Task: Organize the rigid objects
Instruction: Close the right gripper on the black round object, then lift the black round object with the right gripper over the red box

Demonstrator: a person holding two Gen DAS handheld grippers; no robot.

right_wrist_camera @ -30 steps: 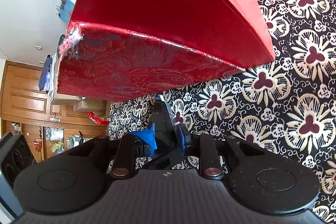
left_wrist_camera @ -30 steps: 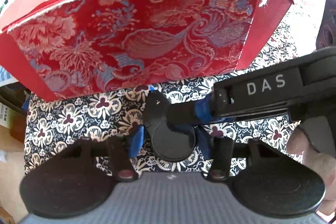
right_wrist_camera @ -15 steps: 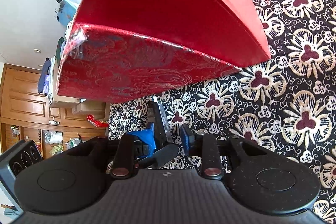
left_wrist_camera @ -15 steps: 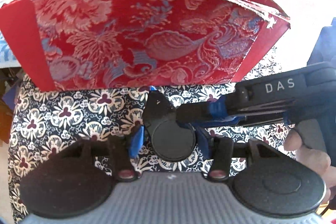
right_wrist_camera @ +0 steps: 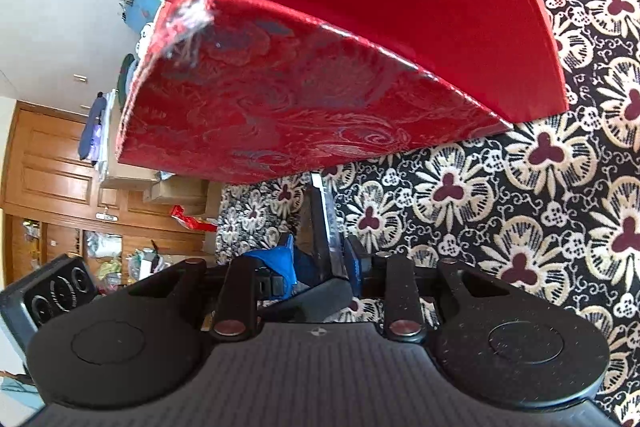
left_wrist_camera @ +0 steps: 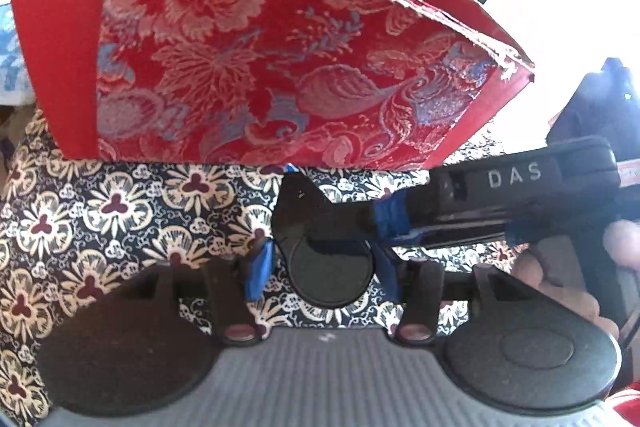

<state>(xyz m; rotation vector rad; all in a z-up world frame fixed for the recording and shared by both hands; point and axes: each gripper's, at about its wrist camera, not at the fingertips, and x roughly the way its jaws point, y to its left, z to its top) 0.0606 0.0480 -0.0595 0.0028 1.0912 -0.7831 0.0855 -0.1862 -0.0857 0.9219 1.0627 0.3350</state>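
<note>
A flat black object (left_wrist_camera: 304,203) with a round disc face is held just above the floral cloth (left_wrist_camera: 120,211). My left gripper (left_wrist_camera: 322,267) is shut on it, blue pads on both sides. My right gripper (left_wrist_camera: 390,219), marked DAS, comes in from the right and clamps the same piece. In the right wrist view the black object (right_wrist_camera: 318,219) shows edge-on between the right gripper (right_wrist_camera: 320,255) fingers. A red box (left_wrist_camera: 280,75) with a brocade front stands right behind it, and the same red box (right_wrist_camera: 360,47) fills the upper right wrist view.
The floral cloth (right_wrist_camera: 520,227) covers the surface around the box. A person's hand (left_wrist_camera: 560,267) holds the right gripper. A dark speaker (right_wrist_camera: 52,291) and wooden cabinets (right_wrist_camera: 52,167) with clutter lie beyond the cloth's far edge.
Both grippers have kept their hold on the black object. The red box has grown larger in the right wrist view, and in the left wrist view its plain red left side has come into sight.
</note>
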